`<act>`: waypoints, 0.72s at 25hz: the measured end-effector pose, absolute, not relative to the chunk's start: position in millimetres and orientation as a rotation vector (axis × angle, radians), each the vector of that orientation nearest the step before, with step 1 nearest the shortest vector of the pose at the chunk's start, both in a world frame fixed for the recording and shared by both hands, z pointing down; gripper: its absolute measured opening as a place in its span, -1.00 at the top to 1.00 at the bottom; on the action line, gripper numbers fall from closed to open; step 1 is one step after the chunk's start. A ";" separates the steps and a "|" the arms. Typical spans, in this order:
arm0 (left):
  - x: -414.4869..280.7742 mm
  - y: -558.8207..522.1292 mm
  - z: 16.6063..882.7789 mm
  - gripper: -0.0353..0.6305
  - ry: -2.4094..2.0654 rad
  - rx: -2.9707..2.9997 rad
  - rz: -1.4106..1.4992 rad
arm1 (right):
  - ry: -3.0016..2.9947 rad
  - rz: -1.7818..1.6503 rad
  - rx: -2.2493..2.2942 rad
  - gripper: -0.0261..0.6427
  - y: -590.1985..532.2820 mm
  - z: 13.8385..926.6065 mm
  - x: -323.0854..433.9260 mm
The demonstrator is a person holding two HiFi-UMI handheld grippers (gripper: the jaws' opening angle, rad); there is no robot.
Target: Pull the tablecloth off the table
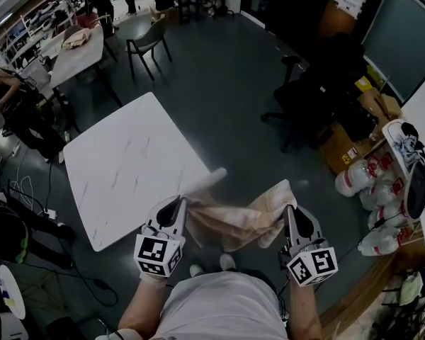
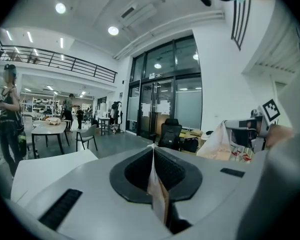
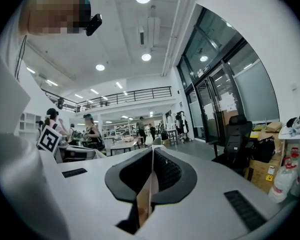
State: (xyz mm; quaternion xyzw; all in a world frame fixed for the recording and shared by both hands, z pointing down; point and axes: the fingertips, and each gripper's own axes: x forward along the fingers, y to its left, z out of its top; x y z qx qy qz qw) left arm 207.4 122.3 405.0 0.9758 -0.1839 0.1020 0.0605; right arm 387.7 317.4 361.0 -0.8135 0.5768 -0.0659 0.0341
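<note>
Fingers of the left gripper and right gripper were pictured clenched on the tablecloth, which was slung between them just beside the worktop, one tip at its edge, nearest the left gripper.

Two hand-held grippers, side by side in front of the person's body, each clamped on cloth.

Seen from the head view, the left gripper and right gripper point away from the torso, roughly level and apart from each other. Each one's marker cube, left and right, sits nearest the body. The left forearm and right forearm reach forward from the bottom edge. Both pairs of jaws are pressed together, each pinching a thin fold of the tablecloth.
</note>
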 end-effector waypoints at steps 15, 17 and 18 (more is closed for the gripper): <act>207.2 128.3 407.9 0.85 -0.513 2.958 0.320 | 1.745 -0.243 -2.597 0.84 325.8 369.5 379.6; 206.3 129.4 409.5 0.85 -0.517 2.956 0.327 | 1.750 -0.246 -2.601 0.84 326.6 371.4 380.6; 206.1 130.1 410.2 0.85 -0.521 2.954 0.330 | 1.753 -0.248 -2.600 0.84 327.2 372.3 381.2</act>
